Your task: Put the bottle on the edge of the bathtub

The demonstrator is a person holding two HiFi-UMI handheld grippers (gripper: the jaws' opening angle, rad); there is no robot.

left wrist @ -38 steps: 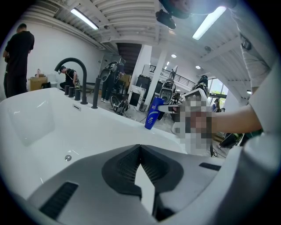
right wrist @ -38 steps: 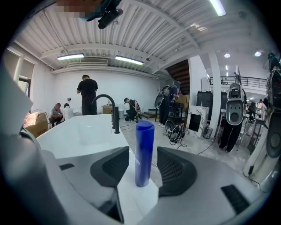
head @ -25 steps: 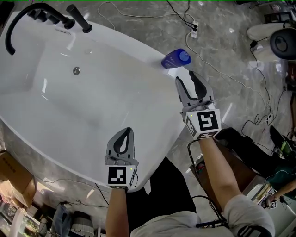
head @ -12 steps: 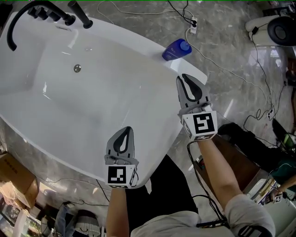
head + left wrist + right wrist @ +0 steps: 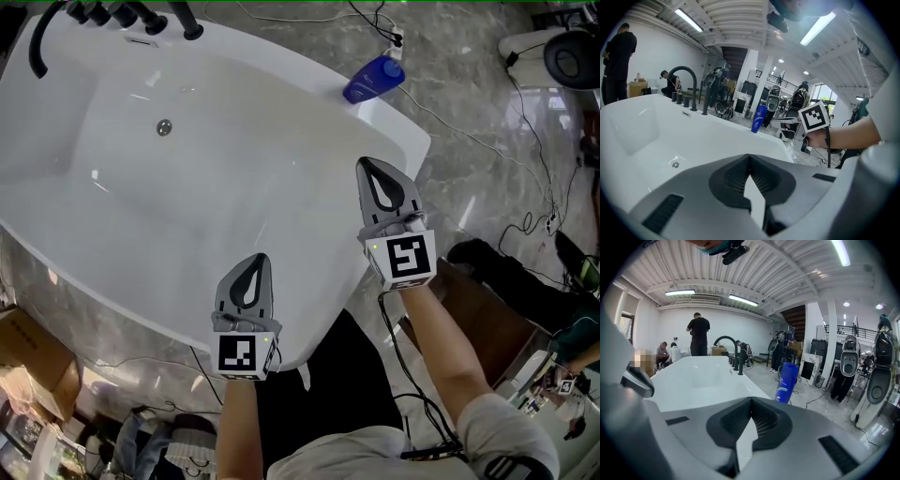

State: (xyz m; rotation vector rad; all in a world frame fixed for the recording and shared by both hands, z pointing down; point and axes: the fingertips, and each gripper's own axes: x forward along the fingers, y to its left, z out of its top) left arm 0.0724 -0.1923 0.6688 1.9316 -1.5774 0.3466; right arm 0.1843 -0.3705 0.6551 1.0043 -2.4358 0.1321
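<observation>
A blue bottle [image 5: 373,78] stands upright on the far right rim of the white bathtub [image 5: 309,56]. It also shows as the blue bottle [image 5: 759,118] in the left gripper view and the blue bottle [image 5: 787,381] in the right gripper view. My right gripper [image 5: 371,165] is shut and empty, hanging over the tub's right rim well short of the bottle. My left gripper [image 5: 254,261] is shut and empty above the tub's near rim. Both pairs of jaws meet tip to tip: the left gripper [image 5: 749,155] and the right gripper [image 5: 751,399].
A black faucet with handles [image 5: 112,17] sits at the tub's far left corner, and a drain [image 5: 164,127] lies in the basin. Cables [image 5: 525,131] trail over the marble floor to the right. People [image 5: 698,336] stand beyond the tub.
My right gripper has shut from wide open and drawn back from the bottle. The bottle stays on the rim. The left gripper has not moved.
</observation>
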